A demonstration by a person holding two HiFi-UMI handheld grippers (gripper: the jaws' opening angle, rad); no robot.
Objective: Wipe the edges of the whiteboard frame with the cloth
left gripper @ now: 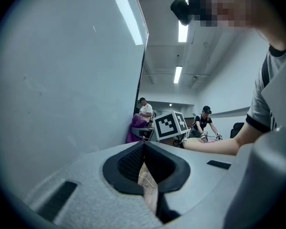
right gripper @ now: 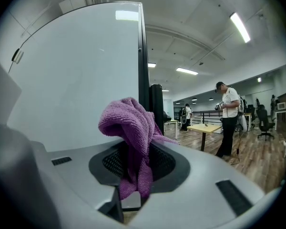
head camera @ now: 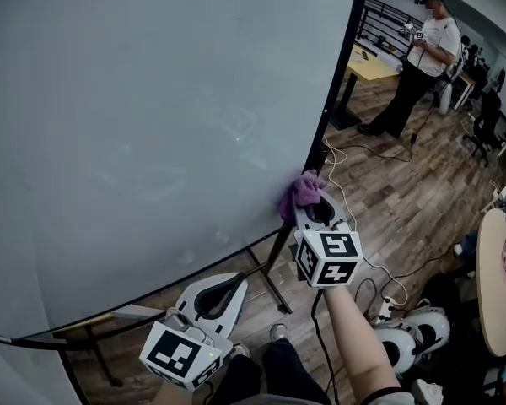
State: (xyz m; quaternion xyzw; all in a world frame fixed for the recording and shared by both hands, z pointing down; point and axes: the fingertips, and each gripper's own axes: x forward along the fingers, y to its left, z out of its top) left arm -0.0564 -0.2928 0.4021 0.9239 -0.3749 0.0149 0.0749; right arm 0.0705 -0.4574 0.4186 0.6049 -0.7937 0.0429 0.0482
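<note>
A large whiteboard [head camera: 152, 116] with a thin black frame [head camera: 333, 91] fills the left of the head view. My right gripper [head camera: 308, 205] is shut on a purple cloth [head camera: 301, 194] and presses it against the lower part of the board's right edge. In the right gripper view the cloth [right gripper: 131, 132] bunches out of the jaws beside the black frame edge [right gripper: 143, 61]. My left gripper [head camera: 228, 287] hangs lower, below the board's bottom edge, with its jaws shut and nothing in them. The left gripper view shows the board [left gripper: 62, 80] and the cloth [left gripper: 136, 128] far off.
The board stands on a black stand [head camera: 274, 277] with legs on a wooden floor [head camera: 405, 192]. White cables [head camera: 354, 226] trail across the floor. A person [head camera: 417, 62] stands at the back right near a yellow table [head camera: 369, 62]. A round table edge [head camera: 493, 285] lies at right.
</note>
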